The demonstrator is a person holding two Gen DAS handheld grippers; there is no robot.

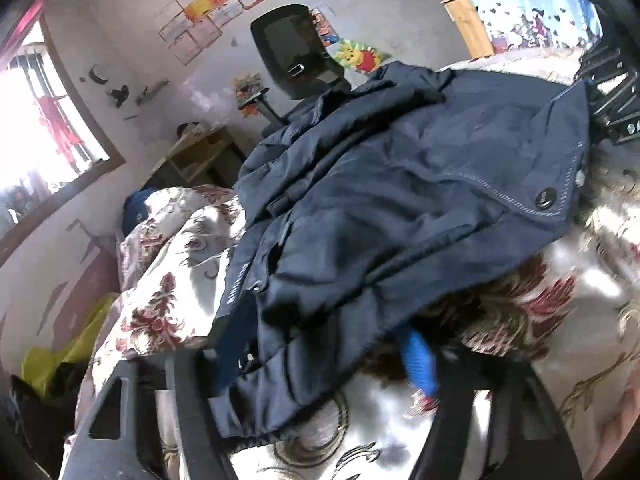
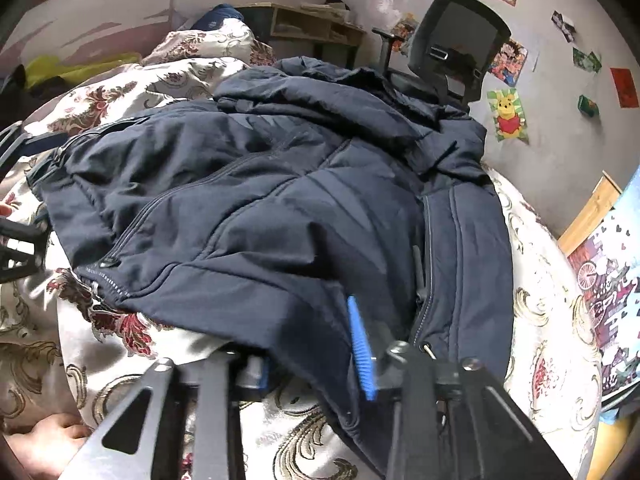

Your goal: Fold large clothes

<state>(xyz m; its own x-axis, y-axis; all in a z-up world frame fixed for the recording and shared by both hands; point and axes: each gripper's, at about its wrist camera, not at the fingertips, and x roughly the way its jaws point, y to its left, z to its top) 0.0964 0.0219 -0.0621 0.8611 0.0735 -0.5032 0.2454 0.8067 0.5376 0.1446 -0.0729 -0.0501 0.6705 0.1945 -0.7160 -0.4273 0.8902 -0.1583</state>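
Observation:
A large dark navy jacket [image 1: 400,184] lies crumpled on a floral quilt [image 1: 168,280], its zip and snap buttons facing up. My left gripper [image 1: 320,360] straddles the jacket's near hem. Cloth lies against the left finger, while the blue right pad [image 1: 418,360] stands clear of the cloth lower down, so it is open. In the right wrist view my right gripper [image 2: 312,360] is shut on the jacket [image 2: 280,184] at the hem beside the zip, with cloth bunched against its blue pad [image 2: 362,350]. Each view shows the other gripper at the jacket's far side.
A black office chair [image 2: 456,48] stands behind the bed against a poster-covered wall. A wooden desk [image 2: 312,28] sits beyond the pillows. A yellow bag [image 1: 60,356] lies by the bed's edge. A window [image 1: 44,120] glares brightly. A bare foot [image 2: 44,444] shows at the lower left.

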